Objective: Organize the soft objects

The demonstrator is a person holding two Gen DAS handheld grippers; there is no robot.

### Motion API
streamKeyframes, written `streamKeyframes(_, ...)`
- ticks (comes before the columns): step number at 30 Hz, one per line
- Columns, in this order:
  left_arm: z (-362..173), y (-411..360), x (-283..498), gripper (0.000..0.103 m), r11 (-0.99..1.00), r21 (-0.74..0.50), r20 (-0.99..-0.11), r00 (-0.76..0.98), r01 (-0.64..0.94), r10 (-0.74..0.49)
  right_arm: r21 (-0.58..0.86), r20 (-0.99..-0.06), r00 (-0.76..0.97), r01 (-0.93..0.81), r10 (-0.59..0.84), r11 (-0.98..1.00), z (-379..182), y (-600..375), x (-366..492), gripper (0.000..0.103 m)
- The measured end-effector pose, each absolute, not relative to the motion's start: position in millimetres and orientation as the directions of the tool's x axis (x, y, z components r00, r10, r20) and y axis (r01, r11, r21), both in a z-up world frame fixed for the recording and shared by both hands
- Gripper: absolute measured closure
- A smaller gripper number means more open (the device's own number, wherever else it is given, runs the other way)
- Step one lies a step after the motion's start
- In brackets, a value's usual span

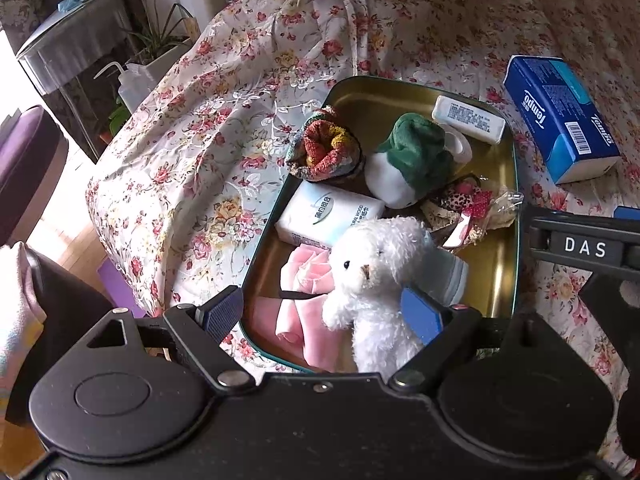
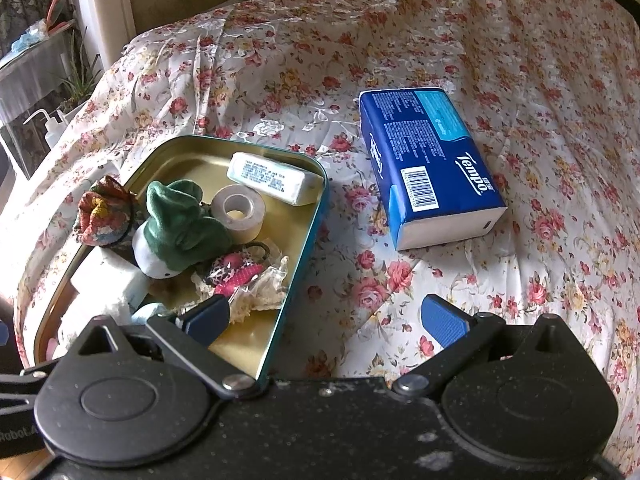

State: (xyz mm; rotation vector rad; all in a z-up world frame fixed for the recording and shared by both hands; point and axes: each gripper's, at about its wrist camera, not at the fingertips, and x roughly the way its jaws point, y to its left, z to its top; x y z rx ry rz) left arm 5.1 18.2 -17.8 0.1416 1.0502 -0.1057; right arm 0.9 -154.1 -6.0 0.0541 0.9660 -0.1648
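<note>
Nearly done: your tin (image 1: 506,264) on the bed (image 2: 500,60) holds most soft toys.
Your left gripper (image 1: 326,314) seems open around the white bear (image 1: 372,276); the right gripper (image 2: 326,320) is open, and the tissue pack (image 2: 432,168) waits outside.

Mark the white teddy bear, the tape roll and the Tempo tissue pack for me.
white teddy bear (image 1: 372,256), left wrist view, on its face
tape roll (image 2: 239,210), right wrist view, top rim
Tempo tissue pack (image 2: 432,160), right wrist view, blue top face

A white plastic squeeze bottle (image 1: 130,84) and potted green plant (image 1: 160,42) stand at upper left beside a clear acrylic stand (image 1: 76,52).
</note>
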Motion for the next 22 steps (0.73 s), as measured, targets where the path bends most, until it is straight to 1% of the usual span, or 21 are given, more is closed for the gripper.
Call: streamKeyframes(22,-17.3,18.8,3.4,0.019,0.986,0.058,-0.870,0.492,0.159,-0.029,-0.021,-0.829,0.548,0.167,-0.110,0.986,-8.6,-154.1,1.7,0.000)
